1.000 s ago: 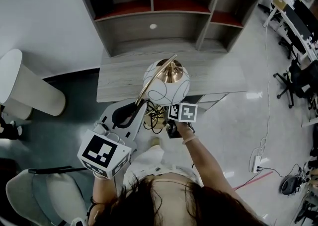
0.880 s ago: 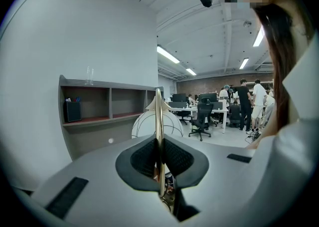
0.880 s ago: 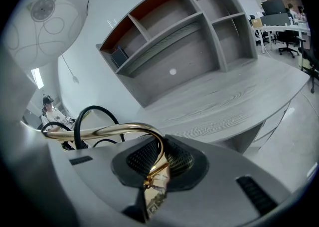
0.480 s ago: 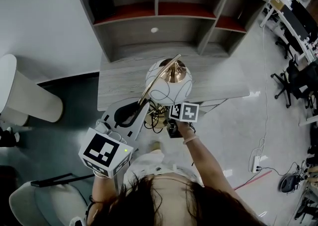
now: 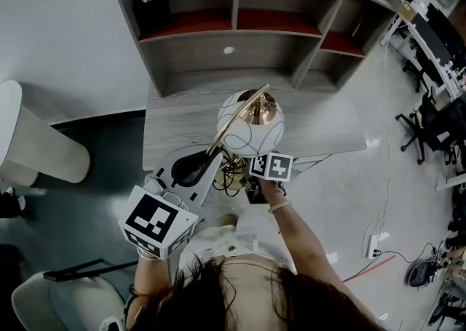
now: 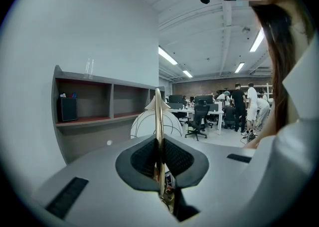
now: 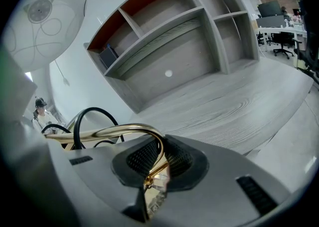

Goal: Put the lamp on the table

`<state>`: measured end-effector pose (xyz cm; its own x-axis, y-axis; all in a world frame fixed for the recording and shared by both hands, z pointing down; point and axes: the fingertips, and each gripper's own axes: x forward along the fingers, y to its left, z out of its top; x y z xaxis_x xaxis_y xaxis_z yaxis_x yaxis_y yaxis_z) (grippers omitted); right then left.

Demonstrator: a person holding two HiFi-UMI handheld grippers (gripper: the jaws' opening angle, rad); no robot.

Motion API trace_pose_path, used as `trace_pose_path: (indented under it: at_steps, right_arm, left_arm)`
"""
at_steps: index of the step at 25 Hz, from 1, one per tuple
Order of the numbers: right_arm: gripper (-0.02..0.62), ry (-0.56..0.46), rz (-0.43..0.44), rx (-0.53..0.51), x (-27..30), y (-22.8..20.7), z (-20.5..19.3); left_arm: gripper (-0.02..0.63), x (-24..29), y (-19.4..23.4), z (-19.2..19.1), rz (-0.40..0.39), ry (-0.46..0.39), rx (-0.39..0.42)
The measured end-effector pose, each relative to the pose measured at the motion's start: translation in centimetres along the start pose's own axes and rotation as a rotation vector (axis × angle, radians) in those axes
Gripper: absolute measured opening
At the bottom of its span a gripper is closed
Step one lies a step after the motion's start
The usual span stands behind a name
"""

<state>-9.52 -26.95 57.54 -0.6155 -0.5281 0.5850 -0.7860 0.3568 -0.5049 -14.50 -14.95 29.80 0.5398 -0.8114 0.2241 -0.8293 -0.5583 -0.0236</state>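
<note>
The lamp, a white globe shade with thin dark line patterning on a slim curved gold metal stem, hangs in the air over the near edge of the grey wood-grain table, not yet set down. The left gripper is clamped on the straight run of the stem. The right gripper pinches the gold tube at its tight bend (the base shows clearly in no view). The rod is thin and smooth, so it could twist between the pads and swing the globe. A loose black cable near the right gripper may snag on the table edge. Overreaching could knock the globe against the grey open shelf unit at the far side.
</note>
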Motion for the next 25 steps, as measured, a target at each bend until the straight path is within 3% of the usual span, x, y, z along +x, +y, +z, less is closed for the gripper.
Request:
trace_pose_path:
  at_steps: [25]
  right_arm:
    - [0.052, 0.071, 0.047, -0.052, 6.8, -3.3, 6.9]
  left_arm:
    - [0.021, 8.2, 5.8, 0.7, 0.076, 0.024, -0.063]
